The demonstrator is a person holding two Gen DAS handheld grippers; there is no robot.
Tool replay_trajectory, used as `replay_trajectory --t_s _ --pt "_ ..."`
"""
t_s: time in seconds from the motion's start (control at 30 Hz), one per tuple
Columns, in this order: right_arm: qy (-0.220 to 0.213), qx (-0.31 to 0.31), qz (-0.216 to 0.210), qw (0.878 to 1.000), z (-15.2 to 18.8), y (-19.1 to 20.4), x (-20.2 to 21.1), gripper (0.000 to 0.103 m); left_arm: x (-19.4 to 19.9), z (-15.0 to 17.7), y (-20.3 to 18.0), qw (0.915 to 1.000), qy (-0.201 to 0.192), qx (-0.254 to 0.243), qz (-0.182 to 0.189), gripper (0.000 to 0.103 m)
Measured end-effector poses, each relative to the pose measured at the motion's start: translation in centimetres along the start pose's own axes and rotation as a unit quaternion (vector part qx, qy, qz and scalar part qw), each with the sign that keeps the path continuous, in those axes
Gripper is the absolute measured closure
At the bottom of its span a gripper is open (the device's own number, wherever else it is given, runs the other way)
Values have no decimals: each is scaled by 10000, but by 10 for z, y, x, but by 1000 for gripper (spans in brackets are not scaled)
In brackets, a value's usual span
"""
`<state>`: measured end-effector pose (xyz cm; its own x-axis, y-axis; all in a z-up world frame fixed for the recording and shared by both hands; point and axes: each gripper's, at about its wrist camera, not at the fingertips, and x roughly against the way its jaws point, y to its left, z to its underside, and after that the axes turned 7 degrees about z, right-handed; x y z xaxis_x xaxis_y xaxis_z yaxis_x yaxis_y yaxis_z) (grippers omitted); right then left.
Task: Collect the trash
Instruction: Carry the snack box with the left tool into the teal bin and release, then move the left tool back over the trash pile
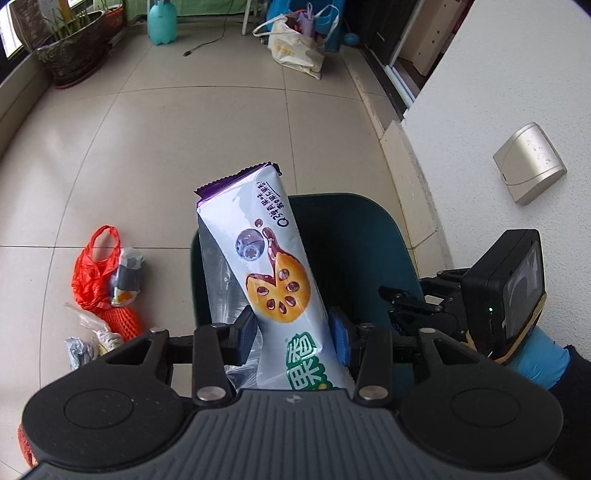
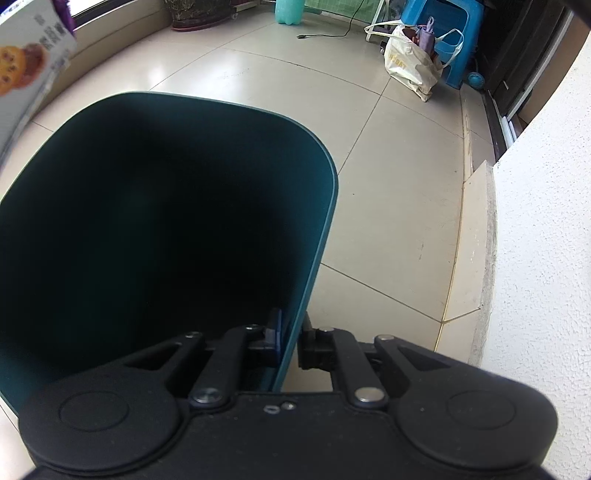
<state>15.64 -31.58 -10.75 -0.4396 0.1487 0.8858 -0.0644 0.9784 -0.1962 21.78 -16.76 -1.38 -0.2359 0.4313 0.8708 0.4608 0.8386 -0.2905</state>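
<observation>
My left gripper point(image 1: 295, 334) is shut on a long white and purple snack wrapper point(image 1: 266, 266) with a biscuit picture, held upright over the near left edge of the dark teal trash bin point(image 1: 369, 229). The wrapper's top also shows in the right wrist view point(image 2: 26, 62) at the upper left. My right gripper point(image 2: 291, 339) is shut on the right wall of the bin point(image 2: 314, 206), one finger inside and one outside. The bin's inside is dark and I cannot see its contents. The right gripper's body shows in the left wrist view point(image 1: 417, 306).
On the floor left of the bin lie a red plastic bag point(image 1: 94, 269), an orange foam net point(image 1: 122, 321) and crumpled wrappers point(image 1: 88, 347). A white wall point(image 2: 535, 240) is close on the right. A plant pot point(image 1: 72, 51), a teal bottle point(image 1: 162, 22) and a tote bag point(image 1: 295, 44) stand far back.
</observation>
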Motion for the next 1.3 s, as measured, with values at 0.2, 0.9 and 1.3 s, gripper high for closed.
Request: replay_trajectory --t_s 0.2,0.9,1.3 --pt "-136 25 0 9999 8 -4 2 95 -88 2 -15 9964 663 -282 -452 62" --pt "-215 -146 -247 9994 11 -14 4 93 -182 31 -21 9856 1414 -436 -815 47" --pt "-153 -166 -172 9996 8 -10 3 94 -142 47 -31 9937 840 -418 -605 38"
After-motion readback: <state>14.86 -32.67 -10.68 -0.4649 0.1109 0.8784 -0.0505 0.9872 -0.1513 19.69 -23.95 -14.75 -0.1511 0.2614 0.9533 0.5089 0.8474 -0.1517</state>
